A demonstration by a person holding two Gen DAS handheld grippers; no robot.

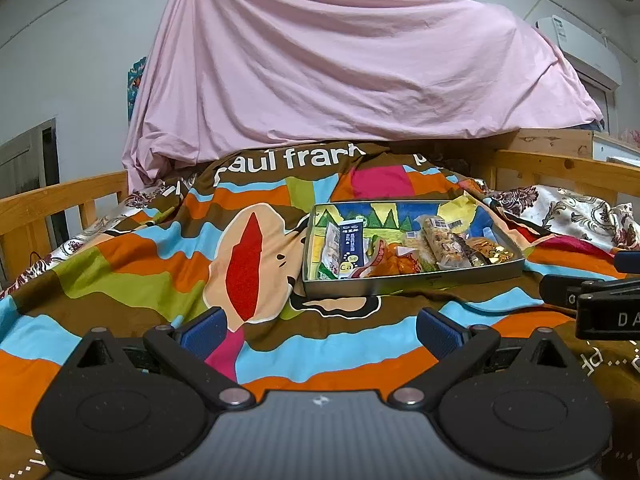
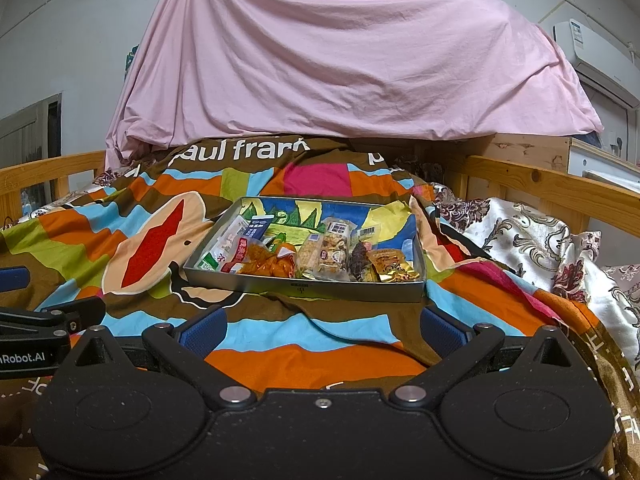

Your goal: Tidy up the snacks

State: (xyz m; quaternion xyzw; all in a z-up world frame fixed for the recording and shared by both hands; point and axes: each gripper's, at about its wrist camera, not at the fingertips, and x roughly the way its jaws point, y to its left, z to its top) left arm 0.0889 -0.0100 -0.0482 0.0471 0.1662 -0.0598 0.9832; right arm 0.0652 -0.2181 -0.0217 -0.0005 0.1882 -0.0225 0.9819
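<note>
Snacks (image 2: 304, 256) are lying gathered in the metal tray (image 2: 304, 290) on the bed, so I'm holding both tongs (image 1: 316, 330) (image 2: 322, 328) apart, empty.

Both wrist cameras look forward, low over the bed (image 1: 120, 264). Each faces the tray (image 1: 412, 284) ahead, which both views share. The right gripper (image 2: 320, 332) sits nearer it.

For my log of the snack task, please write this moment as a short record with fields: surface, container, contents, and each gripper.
surface: striped cartoon bedspread on a bed with wooden rails
container: shallow metal tray, resting on the bedspread
contents: wrapped snack packets lying side by side inside the tray
left gripper: open, holds nothing, short of the tray
right gripper: open, holds nothing, facing the tray
backdrop: pink sheet draped behind
</note>
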